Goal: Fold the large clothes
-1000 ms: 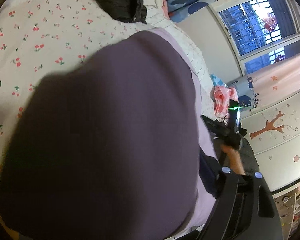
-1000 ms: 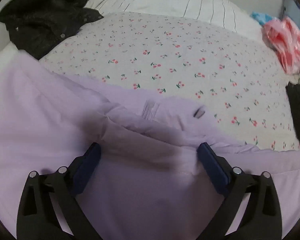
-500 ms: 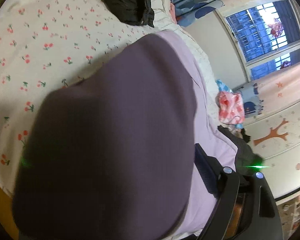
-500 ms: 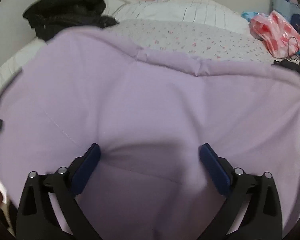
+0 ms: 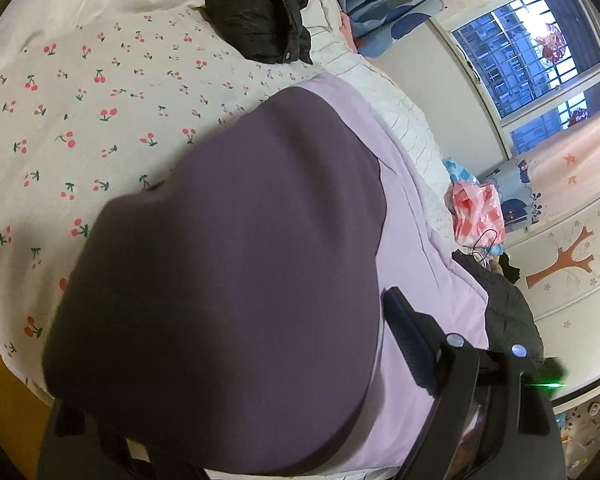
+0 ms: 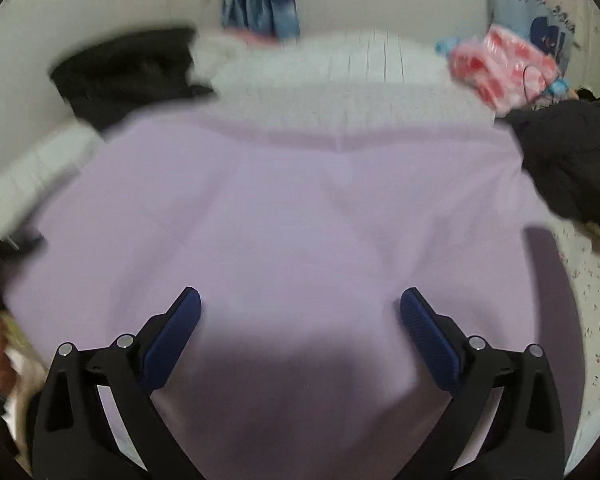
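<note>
A large lilac garment (image 6: 300, 208) lies spread over the bed and fills the right wrist view. My right gripper (image 6: 300, 312) hovers over its near part with both blue pads wide apart and nothing between them. In the left wrist view the same garment (image 5: 412, 208) is draped over my left gripper; a dark shadowed fold (image 5: 236, 280) covers the left finger and the gap between the fingers. Only the right fingertip (image 5: 404, 320) shows, so I cannot see whether the left gripper is open or shut.
The bed has a cherry-print sheet (image 5: 80, 128). A black jacket (image 5: 260, 8) lies at its far side, also in the right wrist view (image 6: 128, 76). A red-and-white plastic bag (image 6: 504, 68) and another dark garment (image 6: 572, 168) lie at the right. A window (image 5: 528, 48) is beyond.
The lilac garment has been swept forward and spread flat over the bed, covering the cherry sheet in the right wrist view. The left gripper has shifted under the draped cloth.
</note>
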Tool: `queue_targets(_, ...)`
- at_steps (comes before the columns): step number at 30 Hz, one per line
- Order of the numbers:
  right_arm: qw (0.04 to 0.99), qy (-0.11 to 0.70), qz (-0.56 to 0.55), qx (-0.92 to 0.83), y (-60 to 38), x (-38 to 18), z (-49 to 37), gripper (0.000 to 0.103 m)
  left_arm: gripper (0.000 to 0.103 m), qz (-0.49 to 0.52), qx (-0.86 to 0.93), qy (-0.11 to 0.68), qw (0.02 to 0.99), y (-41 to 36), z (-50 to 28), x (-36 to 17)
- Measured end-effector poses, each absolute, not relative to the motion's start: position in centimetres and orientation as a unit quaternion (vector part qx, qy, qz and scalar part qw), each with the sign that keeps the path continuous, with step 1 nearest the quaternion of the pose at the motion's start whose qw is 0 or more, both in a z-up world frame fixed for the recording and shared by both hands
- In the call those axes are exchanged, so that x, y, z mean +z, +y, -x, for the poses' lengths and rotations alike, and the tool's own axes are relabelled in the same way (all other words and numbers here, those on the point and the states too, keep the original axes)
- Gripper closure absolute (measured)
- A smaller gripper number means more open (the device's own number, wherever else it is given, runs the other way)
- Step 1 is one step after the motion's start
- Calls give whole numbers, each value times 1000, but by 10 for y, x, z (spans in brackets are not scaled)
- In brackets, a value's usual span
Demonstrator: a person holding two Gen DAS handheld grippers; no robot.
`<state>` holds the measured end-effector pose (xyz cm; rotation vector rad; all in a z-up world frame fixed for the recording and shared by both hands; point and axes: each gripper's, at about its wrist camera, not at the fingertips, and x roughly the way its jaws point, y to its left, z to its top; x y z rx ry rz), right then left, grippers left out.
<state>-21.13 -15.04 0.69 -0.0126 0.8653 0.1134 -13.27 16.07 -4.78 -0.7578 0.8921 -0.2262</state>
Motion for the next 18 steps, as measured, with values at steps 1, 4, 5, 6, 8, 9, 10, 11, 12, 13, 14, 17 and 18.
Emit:
queue_targets(1,903,425,16,56,-149,-1,212,6,22,360,-111,420,825,160,132,-48)
queue_targets(4,907,418,3,52,-149,8,218,6,22,355,-108,419,829,158,134,-46)
queue_targets(5,911,409,-14,56,-153,13,219,6,22,355,-108,420,828,159,133,-47)
queue_targets(6,912,407,-17,53,-155,12,217,6,22,356,-108,420,828,159,133,-47)
queue_targets(8,908,416,6,43,-148,3,215,6,22,357,-109,420,827,160,132,-48)
queue_targets(9,909,416,14,40,-144,0,214,6,22,355,-108,421,828,160,132,-48)
queue_targets(10,909,415,18,37,-142,-2,211,6,22,353,-108,421,829,159,132,-47)
queue_targets(11,909,415,23,34,-140,-3,211,6,22,351,-106,421,830,159,132,-47)
queue_targets(12,909,414,23,32,-138,-3,211,6,22,350,-105,422,830,159,131,-47)
queue_targets(13,910,413,21,31,-138,-2,212,6,22,350,-104,422,830,159,131,-48)
queue_targets(14,910,413,21,32,-138,-7,210,6,22,349,-103,423,830,158,131,-47)
queue_targets(17,911,410,19,35,-142,-9,206,6,22,345,-96,424,832,156,131,-46)
queue_targets(18,911,410,18,36,-144,-10,204,6,22,344,-93,424,832,154,131,-45)
